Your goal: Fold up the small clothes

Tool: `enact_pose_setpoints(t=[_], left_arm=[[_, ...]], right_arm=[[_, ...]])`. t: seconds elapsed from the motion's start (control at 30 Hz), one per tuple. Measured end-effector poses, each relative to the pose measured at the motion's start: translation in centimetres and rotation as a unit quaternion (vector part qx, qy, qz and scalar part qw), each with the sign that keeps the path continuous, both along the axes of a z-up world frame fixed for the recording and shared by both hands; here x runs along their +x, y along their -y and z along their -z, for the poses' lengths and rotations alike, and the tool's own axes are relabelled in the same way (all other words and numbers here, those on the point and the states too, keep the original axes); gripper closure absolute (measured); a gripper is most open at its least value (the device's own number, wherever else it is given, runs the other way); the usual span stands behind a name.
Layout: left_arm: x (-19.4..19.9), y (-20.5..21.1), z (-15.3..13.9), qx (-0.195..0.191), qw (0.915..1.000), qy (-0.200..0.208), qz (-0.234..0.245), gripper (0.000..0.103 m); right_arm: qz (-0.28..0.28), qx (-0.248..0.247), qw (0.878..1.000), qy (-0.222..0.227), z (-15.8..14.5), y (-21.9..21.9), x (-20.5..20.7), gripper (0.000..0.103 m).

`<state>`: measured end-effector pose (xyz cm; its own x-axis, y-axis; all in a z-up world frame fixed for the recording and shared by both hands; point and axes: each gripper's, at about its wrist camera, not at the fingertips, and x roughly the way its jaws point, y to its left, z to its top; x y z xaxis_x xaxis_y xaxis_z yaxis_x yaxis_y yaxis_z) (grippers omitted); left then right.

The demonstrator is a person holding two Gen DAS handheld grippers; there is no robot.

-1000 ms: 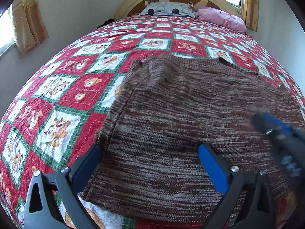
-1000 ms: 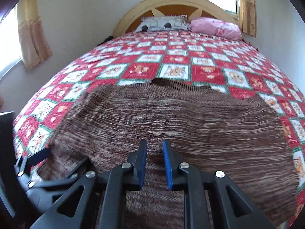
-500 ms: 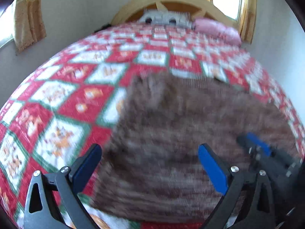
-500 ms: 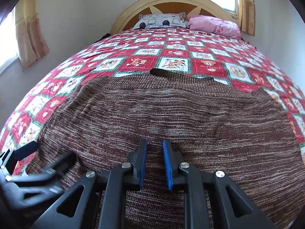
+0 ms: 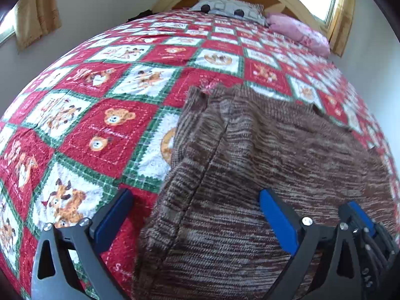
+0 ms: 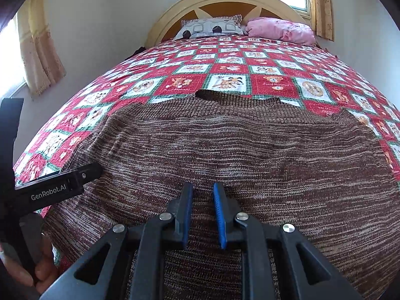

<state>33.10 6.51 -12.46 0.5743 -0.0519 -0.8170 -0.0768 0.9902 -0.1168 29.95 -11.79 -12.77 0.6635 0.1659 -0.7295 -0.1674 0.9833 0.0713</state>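
Observation:
A brown marled knit sweater (image 6: 250,155) lies spread flat on the bed, neck opening (image 6: 212,95) toward the headboard. My left gripper (image 5: 195,221) is open wide over the sweater's left edge (image 5: 175,165): one pad is above the quilt, the other above the knit. A sleeve seam (image 5: 212,165) runs between them. My right gripper (image 6: 202,212) hovers low over the sweater's lower middle, its jaws nearly closed with a thin gap and no cloth pinched. It also shows at the lower right of the left wrist view (image 5: 360,218).
A red, white and green patchwork quilt (image 5: 82,135) covers the bed. A patterned pillow (image 6: 210,27) and a pink pillow (image 6: 280,30) lie at the wooden headboard (image 6: 225,2). A person's hand (image 6: 37,267) holds the left gripper's black body (image 6: 52,190). Curtained windows flank the bed.
My left gripper has shifted left to the sweater's left edge, so more quilt shows under its left pad. The right gripper has stayed where it was, jaws unchanged.

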Motion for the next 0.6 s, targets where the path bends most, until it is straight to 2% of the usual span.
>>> enact_pose_setpoints(t=[0.2, 0.27, 0.33, 0.43, 0.5, 0.6], left_arm=[[-0.3, 0.1, 0.0, -0.007, 1.0000, 0.003, 0.005, 0.001], [-0.1, -0.1, -0.2, -0.008, 0.9999, 0.006, 0.009, 0.006], [-0.3, 0.3, -0.5, -0.010, 0.9995, 0.019, 0.024, 0.028], [-0.6, 1.2, -0.8, 0.004, 0.9985, 0.033, 0.044, 0.044], [-0.5, 1.5, -0.8, 0.009, 0.9983, 0.033, 0.048, 0.045], [-0.3, 0.9, -0.9, -0.008, 0.9985, 0.031, 0.045, 0.046]], right_arm=[[0.001, 0.008, 1.000, -0.002, 0.0, 0.1, 0.0, 0.085], [0.000, 0.007, 1.000, -0.001, 0.0, 0.1, 0.0, 0.085], [0.000, 0.007, 1.000, -0.001, 0.0, 0.1, 0.0, 0.085], [0.000, 0.007, 1.000, -0.001, 0.0, 0.1, 0.0, 0.085], [0.000, 0.007, 1.000, -0.001, 0.0, 0.1, 0.0, 0.085], [0.000, 0.006, 1.000, -0.001, 0.0, 0.1, 0.0, 0.085]])
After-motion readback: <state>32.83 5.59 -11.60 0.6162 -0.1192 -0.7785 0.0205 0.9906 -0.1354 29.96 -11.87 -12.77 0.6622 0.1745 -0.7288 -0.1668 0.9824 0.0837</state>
